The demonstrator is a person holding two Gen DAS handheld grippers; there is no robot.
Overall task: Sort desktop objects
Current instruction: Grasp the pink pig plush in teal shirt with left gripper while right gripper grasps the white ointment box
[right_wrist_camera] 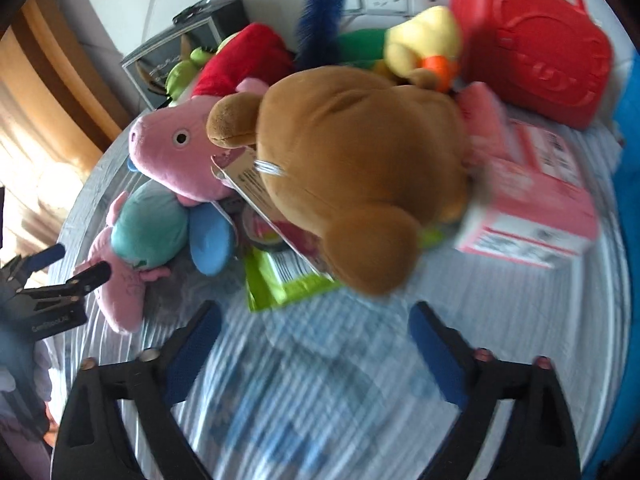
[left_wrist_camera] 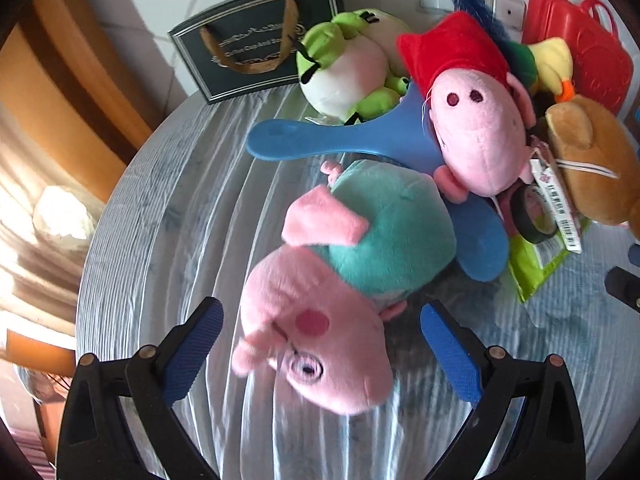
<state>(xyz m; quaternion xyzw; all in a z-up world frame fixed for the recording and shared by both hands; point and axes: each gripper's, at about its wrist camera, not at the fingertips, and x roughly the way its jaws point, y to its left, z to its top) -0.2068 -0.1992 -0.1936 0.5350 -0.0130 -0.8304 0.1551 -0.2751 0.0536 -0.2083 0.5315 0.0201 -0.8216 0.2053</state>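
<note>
A pink pig plush in a teal shirt [left_wrist_camera: 340,292] lies on the striped cloth, its head between the open jaws of my left gripper [left_wrist_camera: 322,320], which do not touch it. It also shows in the right wrist view [right_wrist_camera: 136,240]. A second pink pig plush with a red dress [left_wrist_camera: 476,120] lies behind it on a blue paddle [left_wrist_camera: 320,140]. A brown plush bear [right_wrist_camera: 360,168] lies just beyond my open, empty right gripper [right_wrist_camera: 316,320]. The left gripper shows at the left of the right wrist view [right_wrist_camera: 76,264].
A green frog plush [left_wrist_camera: 352,68], a dark gift bag [left_wrist_camera: 256,36], a red plastic case [right_wrist_camera: 536,48], a yellow duck plush [right_wrist_camera: 424,40], a pink box [right_wrist_camera: 532,204], a tape roll [left_wrist_camera: 532,212] and a green packet [right_wrist_camera: 284,280] crowd the back. The table edge curves at left.
</note>
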